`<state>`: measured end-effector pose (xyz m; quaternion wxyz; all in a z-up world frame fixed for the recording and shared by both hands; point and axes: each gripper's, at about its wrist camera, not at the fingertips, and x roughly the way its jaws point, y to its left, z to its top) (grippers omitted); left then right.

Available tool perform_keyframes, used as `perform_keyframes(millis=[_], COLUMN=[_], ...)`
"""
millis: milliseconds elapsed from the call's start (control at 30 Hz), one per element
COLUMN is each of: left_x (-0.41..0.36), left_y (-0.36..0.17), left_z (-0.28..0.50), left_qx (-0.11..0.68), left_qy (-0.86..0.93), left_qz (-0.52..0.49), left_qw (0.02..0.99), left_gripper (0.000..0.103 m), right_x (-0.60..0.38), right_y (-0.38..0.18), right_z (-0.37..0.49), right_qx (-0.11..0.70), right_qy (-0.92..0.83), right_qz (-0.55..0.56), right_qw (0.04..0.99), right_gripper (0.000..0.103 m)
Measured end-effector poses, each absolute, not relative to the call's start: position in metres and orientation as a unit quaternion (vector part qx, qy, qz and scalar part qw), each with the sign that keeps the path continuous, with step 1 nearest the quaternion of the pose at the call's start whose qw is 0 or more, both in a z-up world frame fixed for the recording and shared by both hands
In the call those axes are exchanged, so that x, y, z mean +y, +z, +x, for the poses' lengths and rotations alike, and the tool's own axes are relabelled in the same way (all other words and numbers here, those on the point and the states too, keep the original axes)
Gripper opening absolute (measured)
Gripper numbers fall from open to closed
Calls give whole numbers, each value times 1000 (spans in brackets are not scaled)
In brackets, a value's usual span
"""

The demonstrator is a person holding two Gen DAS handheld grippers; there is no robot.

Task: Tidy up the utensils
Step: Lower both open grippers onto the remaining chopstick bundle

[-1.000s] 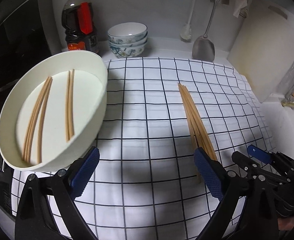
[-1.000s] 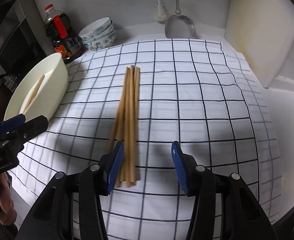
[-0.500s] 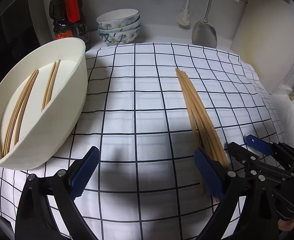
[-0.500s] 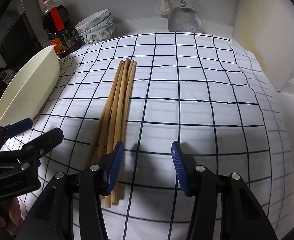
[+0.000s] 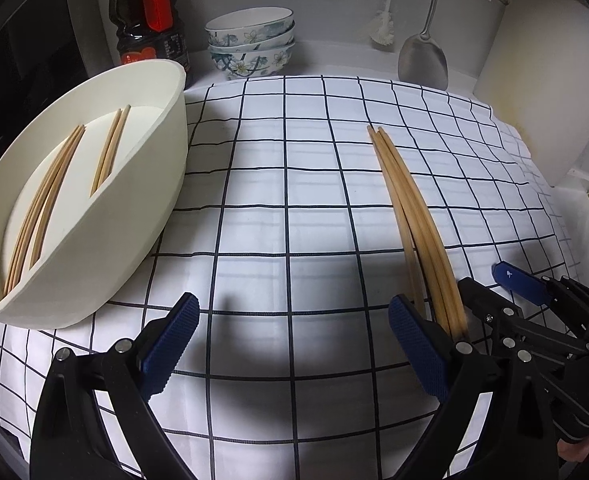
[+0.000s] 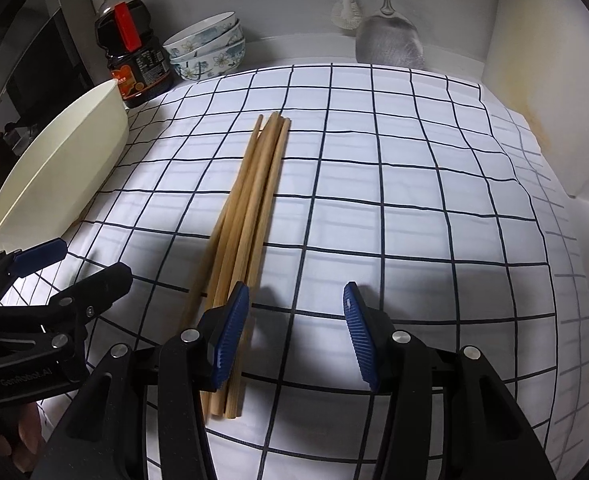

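1. A bundle of loose wooden chopsticks (image 6: 250, 216) lies on a white cloth with a black grid (image 6: 374, 200) that covers the surface, running lengthwise away from both cameras.
2. The right gripper (image 6: 296, 330) hangs low over the near end of the bundle with its blue-padded jaws spread and nothing between them. Its left pad sits over the near ends of the chopsticks, which pass beneath and just left of it; whether the pad touches them cannot be told.
3. The left gripper (image 5: 290, 344) has its jaws spread wide over bare cloth, holding nothing. In its view the chopsticks run past the outer side of its right-hand pad, between that pad and the right gripper.
4. A cream oval bowl (image 5: 142, 216) sits at the left edge of the cloth, tilted so its opening faces the left camera. Inside lie more chopsticks (image 5: 46, 204): a group of several along the far-left side and a pair beside them, apart from the group.
5. Behind the bowl stands a dark sauce bottle (image 5: 150, 28) with a red handle, and next to it a stack of floral bowls (image 5: 252, 46).
6. A metal spatula (image 5: 424, 56) and a white brush (image 5: 382, 32) hang against the back wall, and a pale cutting board (image 5: 542, 92) leans at the right.
7. Part of a hand (image 6: 22, 436) shows behind the left gripper in the right wrist view.
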<state>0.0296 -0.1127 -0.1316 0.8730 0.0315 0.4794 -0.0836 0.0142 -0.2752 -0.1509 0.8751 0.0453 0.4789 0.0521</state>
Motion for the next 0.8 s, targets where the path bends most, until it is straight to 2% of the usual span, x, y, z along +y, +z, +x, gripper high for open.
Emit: perform_keyframes(millis=[500, 667, 800], left_x=[-115, -123, -130], left_y=[-134, -135, -139], left_z=[33, 36, 40], left_qx=[480, 480, 482], left_qy=[-79, -87, -93], left_qz=[25, 29, 31], left_qw=[873, 873, 871], left_gripper=[94, 94, 94], right_x=[-260, -269, -280], right_y=[-155, -155, -154], right_z=[17, 16, 14], right_qx=[475, 469, 468], right_qy=[50, 39, 30], right_qz=[-8, 1, 8], right_qw=[879, 882, 883], right_gripper=[47, 27, 23])
